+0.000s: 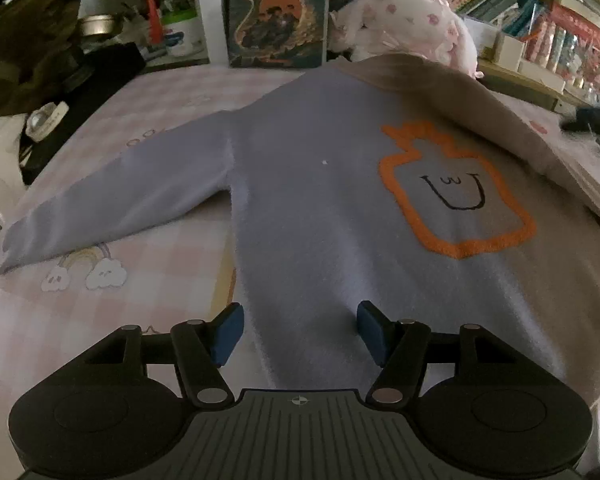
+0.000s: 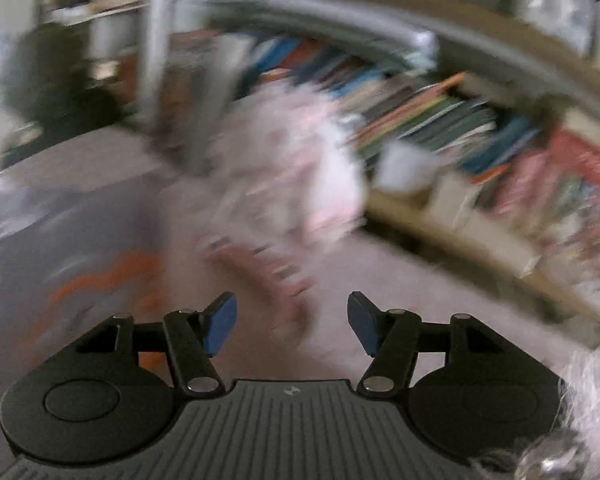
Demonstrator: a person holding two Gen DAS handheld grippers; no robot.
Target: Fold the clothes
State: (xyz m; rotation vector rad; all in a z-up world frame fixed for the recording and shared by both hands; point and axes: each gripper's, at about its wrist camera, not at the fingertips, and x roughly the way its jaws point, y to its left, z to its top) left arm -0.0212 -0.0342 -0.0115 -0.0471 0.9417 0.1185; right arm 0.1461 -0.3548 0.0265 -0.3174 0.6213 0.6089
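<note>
A light blue sweater (image 1: 312, 208) with an orange bottle outline and a drawn face (image 1: 456, 196) lies flat on a pink checked sheet (image 1: 112, 280). Its left sleeve (image 1: 112, 204) stretches out to the left. Its right side is folded over and shows a beige underside (image 1: 512, 148). My left gripper (image 1: 300, 332) is open and empty just above the sweater's lower hem. The right wrist view is heavily blurred. My right gripper (image 2: 292, 320) is open and empty above the sheet, with the sweater's orange print (image 2: 108, 280) to its left.
A pink and white frilly garment (image 1: 412, 24) is piled at the back, also in the right wrist view (image 2: 292, 168). A large book (image 1: 276, 12) stands behind the sweater. Bookshelves (image 1: 540, 36) run along the right. Dark clutter and a bag (image 1: 32, 52) sit at the left.
</note>
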